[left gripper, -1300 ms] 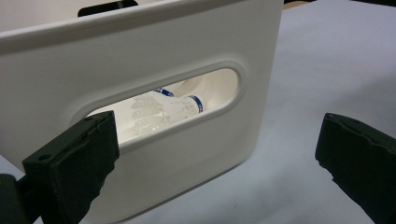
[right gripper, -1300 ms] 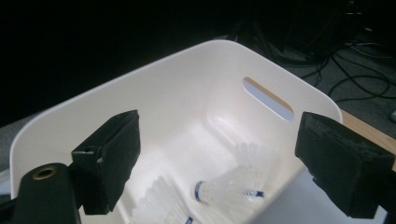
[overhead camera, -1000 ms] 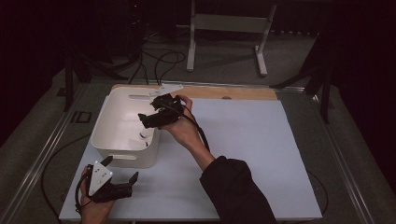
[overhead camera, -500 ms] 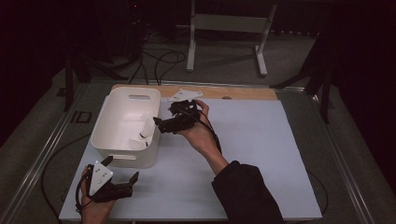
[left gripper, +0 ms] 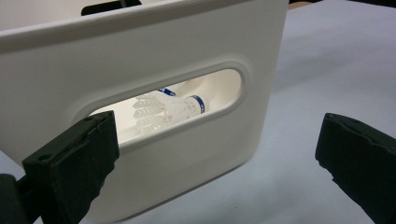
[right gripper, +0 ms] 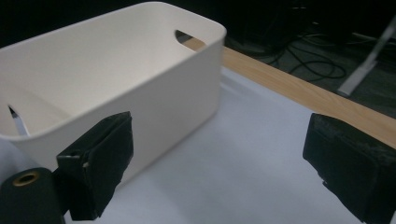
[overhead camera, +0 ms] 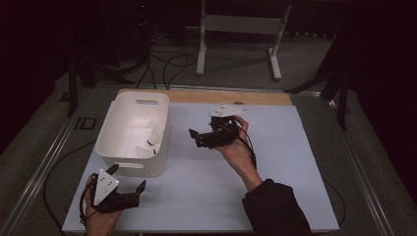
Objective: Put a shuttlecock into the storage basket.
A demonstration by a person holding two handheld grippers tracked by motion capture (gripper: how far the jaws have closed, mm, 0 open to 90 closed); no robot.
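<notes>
While the left gripper (overhead camera: 129, 189) rests low on the counter (overhead camera: 295, 162) by its near edge, its jaws are wide apart and hold nothing. It sits just beside the near end of a white tub (overhead camera: 110, 135), close to the corner. In the left gripper view, the tub's end wall is right in front, and it has a long handle hole. Through that hole you can see a white shuttlecock (left gripper: 166, 109) with a blue band, lying on its side inside the tub. In the high view, white feathery things lie at the bottom of the tub, but they are too small to tell apart. The right gripper (overhead camera: 195, 138) is held up in a hand (overhead camera: 237, 147), just to the right of the tub and apart from it. Its jaws point toward the tub, and they are also wide apart and hold nothing. In the right gripper view, the tub's long side wall and rim show between the jaws. A strip of bare wood (right gripper: 299, 91) runs along the far edge of the counter.
</notes>
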